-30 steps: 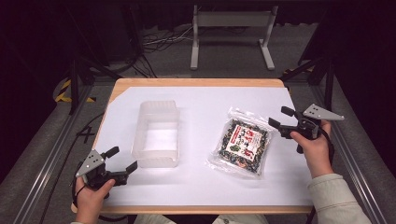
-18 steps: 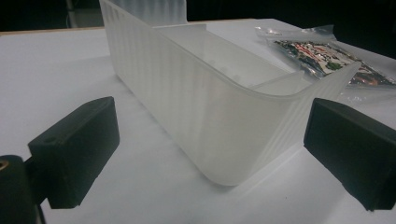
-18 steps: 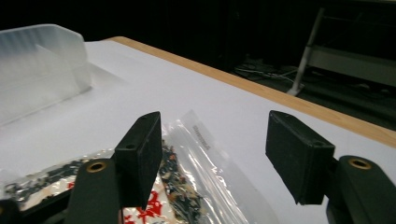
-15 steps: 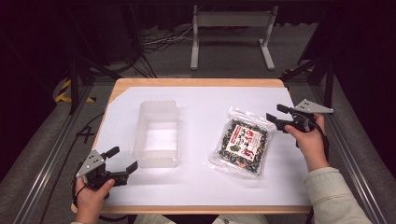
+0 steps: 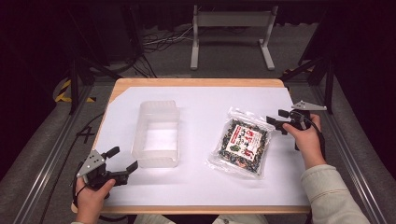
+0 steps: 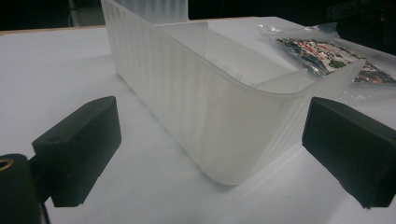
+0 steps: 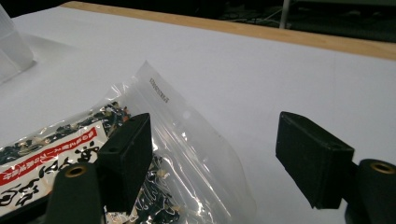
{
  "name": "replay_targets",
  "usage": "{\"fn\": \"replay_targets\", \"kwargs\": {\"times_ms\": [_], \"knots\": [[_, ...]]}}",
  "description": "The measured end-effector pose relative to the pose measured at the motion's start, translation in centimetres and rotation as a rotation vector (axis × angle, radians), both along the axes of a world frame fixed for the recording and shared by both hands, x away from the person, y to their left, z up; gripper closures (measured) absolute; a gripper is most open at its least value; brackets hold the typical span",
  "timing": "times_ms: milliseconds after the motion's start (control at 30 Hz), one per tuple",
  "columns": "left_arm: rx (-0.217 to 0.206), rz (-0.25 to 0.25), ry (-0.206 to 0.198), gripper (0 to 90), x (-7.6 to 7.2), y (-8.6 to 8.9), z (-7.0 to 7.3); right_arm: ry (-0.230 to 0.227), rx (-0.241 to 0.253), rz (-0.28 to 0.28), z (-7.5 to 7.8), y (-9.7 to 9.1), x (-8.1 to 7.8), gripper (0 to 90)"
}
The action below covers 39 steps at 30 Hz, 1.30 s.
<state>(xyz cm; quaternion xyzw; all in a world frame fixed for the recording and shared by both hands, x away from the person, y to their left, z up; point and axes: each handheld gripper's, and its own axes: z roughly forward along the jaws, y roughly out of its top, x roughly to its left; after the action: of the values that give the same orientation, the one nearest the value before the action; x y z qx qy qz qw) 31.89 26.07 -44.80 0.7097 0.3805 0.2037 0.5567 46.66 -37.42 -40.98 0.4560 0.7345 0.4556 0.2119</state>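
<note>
Right gripper (image 5: 279, 119) lowered, open jaws straddling bag (image 5: 242, 145) corner

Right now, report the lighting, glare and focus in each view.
High view: lit white table, dark surroundings. Left gripper view: translucent bin sharp up close, snack bag behind it softer. Right gripper view: glare streaks on the bag's clear plastic, near jaws slightly soft.

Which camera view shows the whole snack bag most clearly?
The high view: the snack bag lies flat and whole on the white table cover. The right gripper view shows its clear top corner close up; the left gripper view shows a far part of it behind the plastic container.
</note>
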Motion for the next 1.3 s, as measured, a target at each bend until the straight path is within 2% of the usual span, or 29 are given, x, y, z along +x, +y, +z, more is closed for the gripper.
{"fn": "replay_targets", "kwargs": {"times_ms": [133, 233, 300, 433, 867, 933, 1033, 1300], "knots": [[-0.002, 0.004, 0.0, 5.6, 0.0, 0.0, 0.0, 0.05, 0.015, -0.005, -0.6, 0.0, 0.2, 28.0], [-0.001, 0.002, -0.002, 6.5, -0.1, 0.0, 0.0, 0.057, 0.018, -0.004, -0.8, 0.1, 0.2, 27.8], [-0.004, 0.001, -0.002, 6.5, -0.1, 0.0, 0.1, 0.077, 0.033, -0.005, -1.0, 0.2, 0.2, 27.8], [0.001, -0.002, -0.004, 6.5, -0.1, -0.1, 0.1, 0.102, 0.026, -0.008, -1.6, 0.2, 0.3, 27.8], [0.005, 0.0, -0.002, 7.4, -0.1, -0.2, 0.1, 0.15, 0.052, -0.002, -2.5, 0.3, 0.4, 31.2], [0.001, -0.006, 0.004, 7.1, -0.1, -0.2, 0.1, 0.177, 0.084, -0.004, -2.8, 0.3, 0.6, 30.8], [0.0, -0.004, 0.006, 6.9, -0.1, -0.3, 0.1, 0.182, 0.104, 0.003, -2.9, 0.4, 0.6, 30.7], [0.0, -0.007, 0.008, 7.2, -0.1, -0.3, 0.1, 0.207, 0.1, 0.008, -3.2, 0.5, 0.7, 32.8]]}}
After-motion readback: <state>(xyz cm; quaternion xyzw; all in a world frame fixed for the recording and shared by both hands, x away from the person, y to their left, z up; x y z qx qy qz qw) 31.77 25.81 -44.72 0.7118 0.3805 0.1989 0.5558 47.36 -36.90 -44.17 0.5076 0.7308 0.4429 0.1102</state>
